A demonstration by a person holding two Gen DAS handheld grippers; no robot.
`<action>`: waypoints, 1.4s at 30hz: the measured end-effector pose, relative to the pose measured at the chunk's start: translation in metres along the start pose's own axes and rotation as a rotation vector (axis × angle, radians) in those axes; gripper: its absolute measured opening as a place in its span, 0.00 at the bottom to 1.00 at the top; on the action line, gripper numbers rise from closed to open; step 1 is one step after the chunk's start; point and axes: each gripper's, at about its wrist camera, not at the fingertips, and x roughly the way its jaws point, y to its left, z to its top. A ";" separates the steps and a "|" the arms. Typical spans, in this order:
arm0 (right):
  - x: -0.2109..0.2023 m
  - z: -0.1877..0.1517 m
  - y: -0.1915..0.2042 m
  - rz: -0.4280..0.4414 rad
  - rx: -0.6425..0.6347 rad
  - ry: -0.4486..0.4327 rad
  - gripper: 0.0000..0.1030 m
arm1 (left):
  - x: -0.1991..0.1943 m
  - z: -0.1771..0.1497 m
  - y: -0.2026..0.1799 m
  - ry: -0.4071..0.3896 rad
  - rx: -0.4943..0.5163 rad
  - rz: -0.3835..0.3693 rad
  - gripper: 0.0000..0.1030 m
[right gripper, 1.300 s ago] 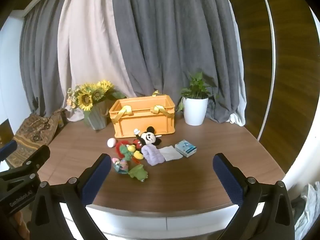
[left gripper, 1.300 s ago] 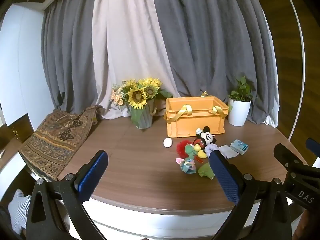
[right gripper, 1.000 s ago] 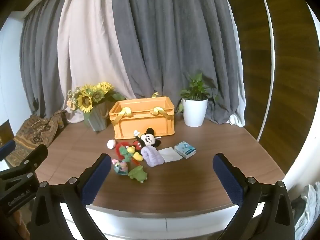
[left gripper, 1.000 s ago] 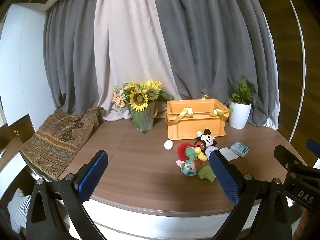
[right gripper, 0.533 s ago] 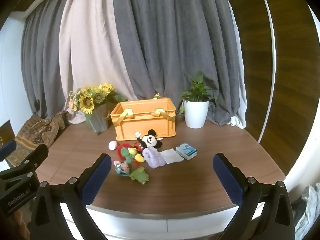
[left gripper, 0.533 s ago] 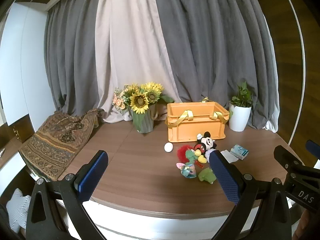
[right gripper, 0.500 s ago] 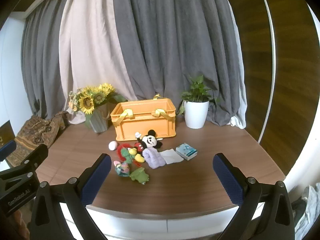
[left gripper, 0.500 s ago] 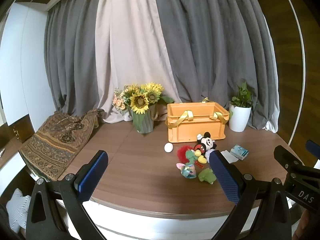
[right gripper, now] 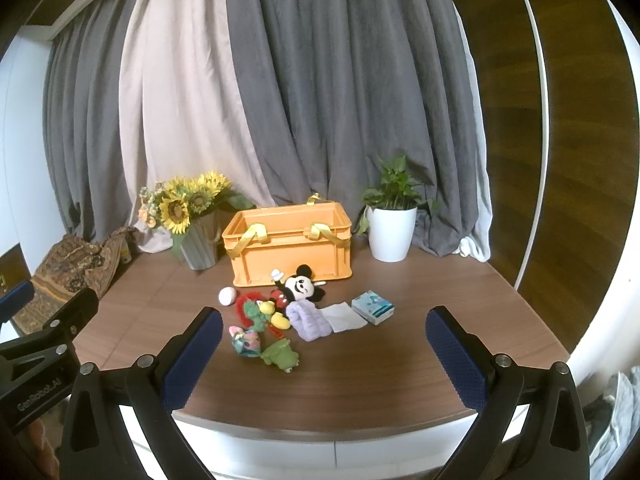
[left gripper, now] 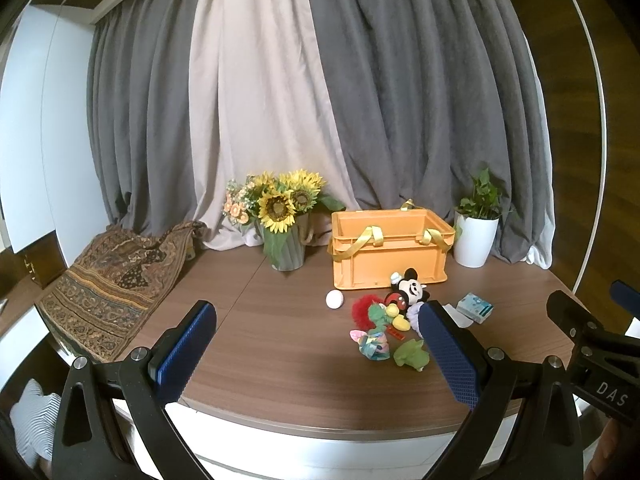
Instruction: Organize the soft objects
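Left gripper point(left gripper: 316, 354): spread wide with nothing between its blue ribbed pads, held at the near edge of the table, well short of the toys.
Right gripper point(right gripper: 322, 358): likewise spread and empty, also at the near edge; its black frame shows at the right side of the left wrist view.
Table point(right gripper: 420, 364): round, brown wood-grain top with a pale rim.
Orange crate point(right gripper: 290, 240): open-topped plastic box standing upright toward the back of the table, with yellow ribbon handles draped over its front rim; what lies inside cannot be told.
Soft toys: a loose cluster on the table just in front of the crate, nearer its left half.
Mouse plush point(right gripper: 300, 290): black ears, white face, red shorts, lying on its back with one arm raised, closest to the crate.
Lilac knit roll point(right gripper: 308, 320): ribbed and fluffy, touching the mouse plush on its near side.
Red fuzzy toy point(right gripper: 246, 306): partly under a green and yellow toy.
Green plush point(right gripper: 280, 356): small, nearest the grippers, beside a pastel patterned pouch point(right gripper: 246, 342).
White ball point(right gripper: 227, 295): left of the cluster, slightly apart.
White cloth point(right gripper: 344, 317): flat, right of the lilac roll.
Blue tissue pack point(right gripper: 373, 307): just right of the cloth.
Sunflower vase point(right gripper: 196, 246): left of the crate.
Potted plant point(right gripper: 392, 232): white pot, right of the crate.
Patterned fabric point(left gripper: 116, 280): draped over the table's left edge.
Curtains point(right gripper: 320, 100): grey and beige, behind everything.
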 end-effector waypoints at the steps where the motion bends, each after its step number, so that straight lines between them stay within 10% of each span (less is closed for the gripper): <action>1: 0.000 0.001 0.000 0.001 -0.001 0.000 1.00 | 0.000 0.000 0.000 -0.001 0.001 0.000 1.00; 42: -0.003 0.003 -0.002 0.011 0.003 -0.014 1.00 | 0.000 -0.007 -0.001 -0.004 -0.001 -0.002 1.00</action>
